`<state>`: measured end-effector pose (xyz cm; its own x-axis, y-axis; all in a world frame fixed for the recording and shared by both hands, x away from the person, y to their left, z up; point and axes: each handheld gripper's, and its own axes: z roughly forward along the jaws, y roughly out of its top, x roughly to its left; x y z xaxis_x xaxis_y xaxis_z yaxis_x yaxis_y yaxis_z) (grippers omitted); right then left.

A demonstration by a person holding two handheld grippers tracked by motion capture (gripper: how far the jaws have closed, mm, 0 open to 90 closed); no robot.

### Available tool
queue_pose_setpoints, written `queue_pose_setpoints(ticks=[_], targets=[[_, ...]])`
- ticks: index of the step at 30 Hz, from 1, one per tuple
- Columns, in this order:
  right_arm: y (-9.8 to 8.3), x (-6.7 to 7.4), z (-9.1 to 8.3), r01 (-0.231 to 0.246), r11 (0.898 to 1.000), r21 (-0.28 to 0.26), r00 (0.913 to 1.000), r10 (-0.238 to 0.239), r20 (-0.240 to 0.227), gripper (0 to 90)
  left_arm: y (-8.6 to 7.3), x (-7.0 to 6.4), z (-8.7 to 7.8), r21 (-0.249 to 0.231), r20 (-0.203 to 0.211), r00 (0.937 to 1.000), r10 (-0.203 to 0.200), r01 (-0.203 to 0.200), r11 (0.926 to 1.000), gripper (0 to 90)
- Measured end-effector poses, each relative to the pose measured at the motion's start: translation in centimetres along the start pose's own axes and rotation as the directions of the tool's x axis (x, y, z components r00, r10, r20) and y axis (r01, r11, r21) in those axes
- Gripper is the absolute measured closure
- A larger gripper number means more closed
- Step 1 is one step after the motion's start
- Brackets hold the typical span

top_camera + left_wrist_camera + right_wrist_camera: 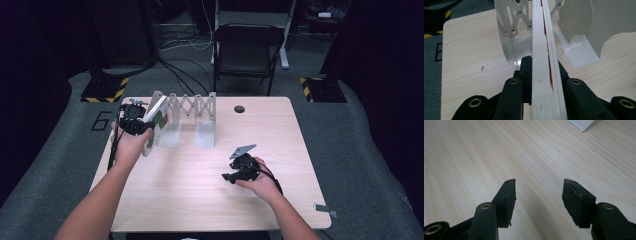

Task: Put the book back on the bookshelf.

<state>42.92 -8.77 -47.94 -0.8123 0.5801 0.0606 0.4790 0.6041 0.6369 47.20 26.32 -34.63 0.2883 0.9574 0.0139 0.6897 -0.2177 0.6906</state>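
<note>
Our left gripper jaws clench a book beside the rack; right gripper jaws stand released above the bench.

book: white cover, red and green patches | rack: silver-grey | bench: pale wood grain | claws: black

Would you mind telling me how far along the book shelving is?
Done: the left gripper is shut on the book, lifted off the table. In hand: lining it up with the rack. Left: setting it between the dividers. The right gripper is open on nothing.
</note>
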Motion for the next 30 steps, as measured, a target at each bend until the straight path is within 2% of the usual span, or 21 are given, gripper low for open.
queue_pose_setpoints(ticks=[3,6,14,16,18,21,30], targets=[[0.0,0.0,0.0,-0.002,1.000,-0.001,1.0000,0.002,0.001,44.4,-0.1,0.0,0.4,0.005,-0.003,1.0000,0.002,-0.002,1.0000,75.8],[0.0,0.0,-0.1,-0.014,1.000,-0.006,0.9999,0.014,0.005,44.4,-0.4,-0.1,1.2,0.007,-0.006,0.9999,-0.013,0.014,0.9999,75.8],[-0.1,0.0,-0.1,-0.003,1.000,-0.004,1.0000,0.003,0.002,44.4,-1.1,-0.4,2.7,0.015,-0.008,0.9996,-0.027,0.027,0.9995,75.8],[-0.1,0.1,-0.2,-0.024,1.000,0.000,0.9997,0.024,0.003,44.4,-1.3,-0.5,2.9,0.021,-0.011,0.9997,-0.023,0.023,0.9995,75.7],[-0.1,-0.1,-0.2,-0.005,1.000,-0.009,1.0000,0.005,0.003,44.4,-1.5,-0.6,3.2,0.023,-0.014,0.9996,-0.025,0.025,0.9994,75.8],[-0.2,-0.1,-0.1,0.000,1.000,-0.008,1.0000,0.000,0.009,44.4,-1.7,-0.7,3.6,0.021,-0.017,0.9996,-0.025,0.025,0.9995,75.8],[-0.2,0.1,-0.2,-0.017,1.000,0.002,0.9998,0.017,0.004,44.3,-2.3,-0.7,4.7,0.037,-0.031,0.9991,-0.029,0.031,0.9988,75.8]])
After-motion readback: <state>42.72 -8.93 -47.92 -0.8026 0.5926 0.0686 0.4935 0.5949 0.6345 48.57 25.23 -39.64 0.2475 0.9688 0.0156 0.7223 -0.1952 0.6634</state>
